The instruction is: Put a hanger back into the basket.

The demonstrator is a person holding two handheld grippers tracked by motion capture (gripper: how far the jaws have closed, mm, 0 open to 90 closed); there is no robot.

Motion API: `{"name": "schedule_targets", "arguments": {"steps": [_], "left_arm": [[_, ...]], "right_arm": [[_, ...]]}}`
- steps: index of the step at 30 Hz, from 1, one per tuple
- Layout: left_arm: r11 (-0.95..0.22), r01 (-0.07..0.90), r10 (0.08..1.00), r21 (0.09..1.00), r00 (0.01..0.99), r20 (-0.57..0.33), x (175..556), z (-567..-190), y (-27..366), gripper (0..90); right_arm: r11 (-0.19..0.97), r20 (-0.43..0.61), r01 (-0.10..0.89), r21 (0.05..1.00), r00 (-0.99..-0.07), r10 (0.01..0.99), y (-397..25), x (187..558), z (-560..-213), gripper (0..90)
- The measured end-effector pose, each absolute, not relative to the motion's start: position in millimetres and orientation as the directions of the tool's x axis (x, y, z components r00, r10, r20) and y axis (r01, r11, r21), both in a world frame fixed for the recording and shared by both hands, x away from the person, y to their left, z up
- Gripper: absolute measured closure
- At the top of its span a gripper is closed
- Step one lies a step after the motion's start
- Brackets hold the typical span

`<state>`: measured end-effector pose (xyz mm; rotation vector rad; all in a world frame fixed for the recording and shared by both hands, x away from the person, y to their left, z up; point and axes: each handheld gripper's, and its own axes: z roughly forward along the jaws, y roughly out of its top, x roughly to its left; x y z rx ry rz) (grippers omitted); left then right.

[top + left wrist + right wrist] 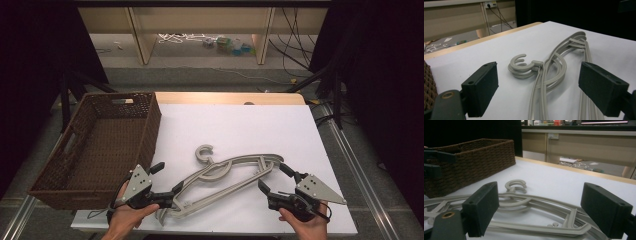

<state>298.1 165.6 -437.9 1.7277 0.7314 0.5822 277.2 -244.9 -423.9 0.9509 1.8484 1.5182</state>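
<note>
A stack of grey plastic hangers lies on the white table, hooks pointing to the far left. My left gripper is open at the stack's near left end, one jaw on either side of the hanger arms. In the left gripper view the hangers run up between the jaws of the left gripper. My right gripper is open at the stack's right end. In the right gripper view the hangers lie low between the spread jaws of the right gripper.
A brown wicker basket stands at the table's left edge, close to my left hand; its wall shows in the right gripper view. Wooden shelving and cables are on the floor beyond the table. Bare white table lies behind the hangers.
</note>
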Motion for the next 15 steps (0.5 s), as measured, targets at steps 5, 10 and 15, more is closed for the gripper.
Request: {"name": "schedule_targets", "arguments": {"steps": [5,10,15], "left_arm": [[-0.266,0.235,0.717,0.935,0.697,0.029,305.3,-434.3,156.8,19.1],[-0.379,0.248,0.673,0.892,0.735,0.081,310.6,-435.6,148.7,24.7],[-0.476,0.27,0.636,0.837,0.763,0.115,319.7,-438.9,137.1,26.1]], "right_arm": [[0.099,0.018,0.165,0.981,-0.591,0.806,-244.0,278.2,-424.9,16.0],[0.099,0.031,0.192,0.976,-0.578,0.816,-245.6,277.6,-425.4,16.0],[0.093,0.035,0.19,0.977,-0.58,0.814,-244.7,277.5,-425.6,16.8]]}}
